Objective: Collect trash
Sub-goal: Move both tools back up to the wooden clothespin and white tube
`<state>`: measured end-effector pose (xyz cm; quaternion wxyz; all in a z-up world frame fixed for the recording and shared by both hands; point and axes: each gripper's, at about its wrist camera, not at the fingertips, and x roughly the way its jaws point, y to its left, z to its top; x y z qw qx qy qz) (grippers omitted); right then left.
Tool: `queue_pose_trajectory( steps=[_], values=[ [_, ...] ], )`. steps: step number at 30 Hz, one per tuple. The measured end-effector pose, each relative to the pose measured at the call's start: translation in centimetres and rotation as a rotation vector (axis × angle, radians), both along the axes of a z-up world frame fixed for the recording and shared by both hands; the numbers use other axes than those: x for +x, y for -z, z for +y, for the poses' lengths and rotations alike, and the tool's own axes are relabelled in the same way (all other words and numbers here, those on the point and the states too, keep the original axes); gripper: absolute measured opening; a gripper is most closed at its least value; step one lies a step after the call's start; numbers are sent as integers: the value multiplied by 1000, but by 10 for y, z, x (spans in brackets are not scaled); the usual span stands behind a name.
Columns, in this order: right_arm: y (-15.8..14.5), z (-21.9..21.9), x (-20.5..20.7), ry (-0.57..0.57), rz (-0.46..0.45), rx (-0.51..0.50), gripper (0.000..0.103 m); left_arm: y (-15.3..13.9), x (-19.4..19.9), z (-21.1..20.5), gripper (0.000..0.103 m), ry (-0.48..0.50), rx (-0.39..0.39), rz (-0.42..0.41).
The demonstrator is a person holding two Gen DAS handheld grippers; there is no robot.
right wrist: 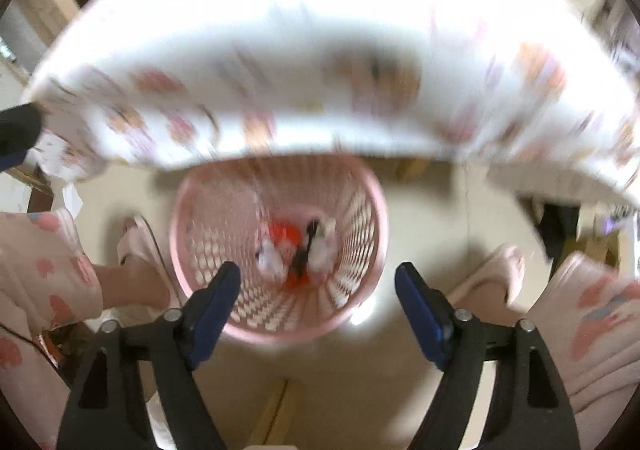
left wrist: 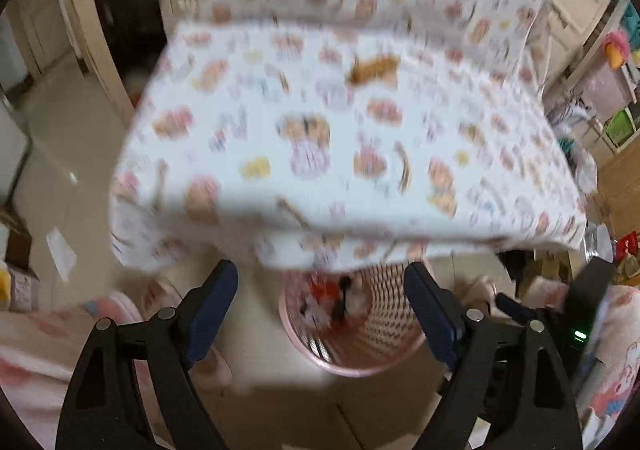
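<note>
Now emptied over pink basket point(right wrist: 280, 326), left gripper point(left wrist: 320, 302) and right gripper point(right wrist: 318, 286) gaping, holding nothing; next, hunt orange scrap point(left wrist: 374, 70) on table point(left wrist: 280, 110).

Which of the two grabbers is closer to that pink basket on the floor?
Right, by a little. The right gripper hangs open directly over the pink basket; the left gripper, also open, sits above it but off toward one side, the basket's rim near its inner finger.
</note>
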<state>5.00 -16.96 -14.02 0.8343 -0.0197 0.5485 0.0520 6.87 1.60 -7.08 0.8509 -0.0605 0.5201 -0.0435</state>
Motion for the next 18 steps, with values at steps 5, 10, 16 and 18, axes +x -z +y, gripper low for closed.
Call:
queue_pose_trajectory(
  steps=[5, 10, 16, 18],
  values=[
    [-46, -7, -8, 12, -196, 18, 98, -26, -8, 6, 93, -37, 27, -126],
    [-78, -13, -14, 17, -340, -2, 102, -40, -16, 10, 95, -52, 9, -190],
    [-119, -14, -13, -29, -455, -21, 103, -69, -13, 7, 100, -24, 59, -267],
    [-134, -15, -8, -41, -480, -12, 103, -80, -10, 4, 100, -11, 78, -292]
  ],
)
